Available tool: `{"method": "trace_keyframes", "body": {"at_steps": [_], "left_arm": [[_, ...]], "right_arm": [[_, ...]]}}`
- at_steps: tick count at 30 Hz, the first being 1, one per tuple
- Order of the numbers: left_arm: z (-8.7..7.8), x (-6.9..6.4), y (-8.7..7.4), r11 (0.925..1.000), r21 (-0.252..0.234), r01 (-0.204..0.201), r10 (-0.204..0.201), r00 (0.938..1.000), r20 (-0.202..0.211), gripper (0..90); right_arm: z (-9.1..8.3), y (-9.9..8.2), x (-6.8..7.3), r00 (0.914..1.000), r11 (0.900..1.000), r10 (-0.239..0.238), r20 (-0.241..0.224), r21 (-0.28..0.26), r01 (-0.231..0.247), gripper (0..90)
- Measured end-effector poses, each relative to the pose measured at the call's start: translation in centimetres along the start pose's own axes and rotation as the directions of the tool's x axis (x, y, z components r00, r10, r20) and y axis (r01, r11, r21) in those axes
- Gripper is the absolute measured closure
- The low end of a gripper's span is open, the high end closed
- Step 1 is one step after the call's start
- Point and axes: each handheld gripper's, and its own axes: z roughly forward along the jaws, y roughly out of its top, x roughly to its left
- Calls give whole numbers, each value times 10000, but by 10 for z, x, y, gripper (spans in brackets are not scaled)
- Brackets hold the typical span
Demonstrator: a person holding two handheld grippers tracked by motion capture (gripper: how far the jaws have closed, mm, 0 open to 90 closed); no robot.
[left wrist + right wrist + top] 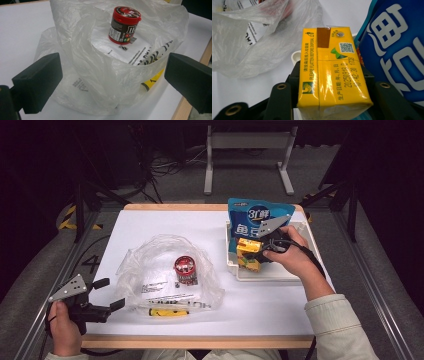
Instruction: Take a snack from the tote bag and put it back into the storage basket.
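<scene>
a white table (150, 225) seen from above holds two containers. near its middle lies a crumpled clear plastic bag (165, 275) with its mouth gaping; inside it a small round candy jar (185, 269) with a red lid stands upright on the bag's printed lower layer, and a yellow strip of print runs along the bag's near edge. in the left gripper view the jar (124, 24) sits deep within the bag (105, 75), behind its raised front wall. at the right side of the table sits a white tray (270, 272); a blue snack pouch (255, 215) leans in its far end, and a yellow drink carton (248, 251) sits over its left part. the right gripper (264, 249), held in the person's right hand, is clamped on that carton: in the right gripper view the carton (329, 75) sits squeezed between the black jaws, with the blue pouch (394, 50) just beside it. the left gripper (110, 295) rests at the table's near left corner, its jaws spread wide apart with nothing between them, pointing at the bag.
</scene>
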Motion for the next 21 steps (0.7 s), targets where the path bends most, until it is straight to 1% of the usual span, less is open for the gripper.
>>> {"method": "trace_keyframes", "body": {"at_steps": [7, 12, 17, 21], "left_arm": [[0, 0, 0, 10000, 3, 0, 0, 10000, -14, 22], [0, 0, 0, 10000, 26, 53, -53, 10000, 14, 22], [0, 1, 0, 10000, 25, 9, -9, 10000, 15, 22], [1, 0, 0, 10000, 18, 22, -22, 10000, 28, 22]], "right_arm": [[7, -6, 0, 9999, 9999, 82, -66, 102, -81, 539], [12, -11, -1, 10000, 9999, 43, -85, 161, -42, 539], [16, -14, -2, 9998, 9997, 110, -142, 210, -107, 539], [19, -17, -2, 9998, 9998, 57, -198, 205, -53, 539]]}}
